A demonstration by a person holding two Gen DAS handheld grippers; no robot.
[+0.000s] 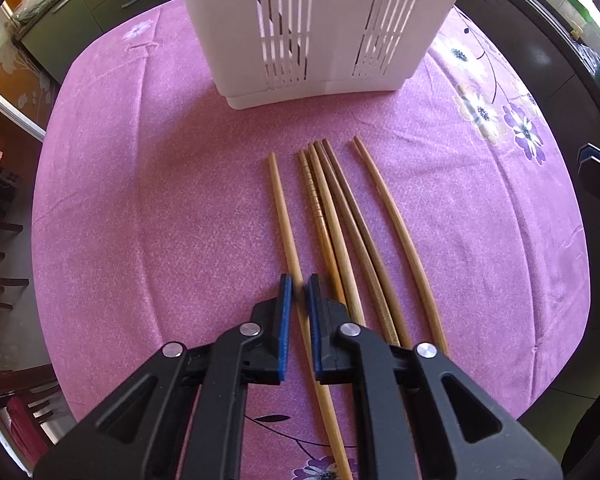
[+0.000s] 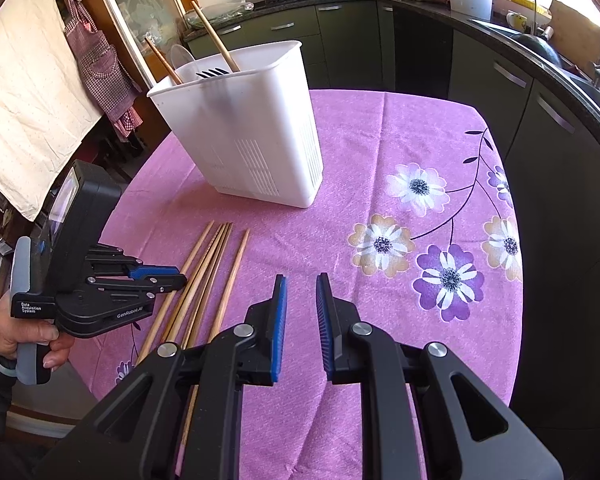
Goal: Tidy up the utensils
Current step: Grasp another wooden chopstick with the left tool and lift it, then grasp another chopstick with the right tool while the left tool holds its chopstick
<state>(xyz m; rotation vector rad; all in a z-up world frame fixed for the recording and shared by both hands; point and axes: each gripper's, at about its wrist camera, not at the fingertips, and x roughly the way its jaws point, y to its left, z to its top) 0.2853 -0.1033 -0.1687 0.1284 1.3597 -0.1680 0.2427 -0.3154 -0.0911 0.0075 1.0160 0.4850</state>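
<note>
Several wooden chopsticks (image 1: 342,224) lie side by side on the pink tablecloth (image 1: 140,200), pointing at a white slotted utensil holder (image 1: 320,28). My left gripper (image 1: 299,286) straddles the leftmost chopstick (image 1: 282,208), its blue pads close around it; the chopstick rests on the cloth. In the right wrist view the holder (image 2: 252,128) holds two chopsticks (image 2: 216,32) and a dark fork. The left gripper (image 2: 176,276) hovers over the chopstick row (image 2: 204,280). My right gripper (image 2: 301,280) is open and empty above the cloth, right of the chopsticks.
The round table has edges near on the left and right (image 2: 516,240). Dark kitchen cabinets (image 2: 420,48) and a counter with a wok and appliances run behind. An apron (image 2: 100,64) and a cloth hang at the left.
</note>
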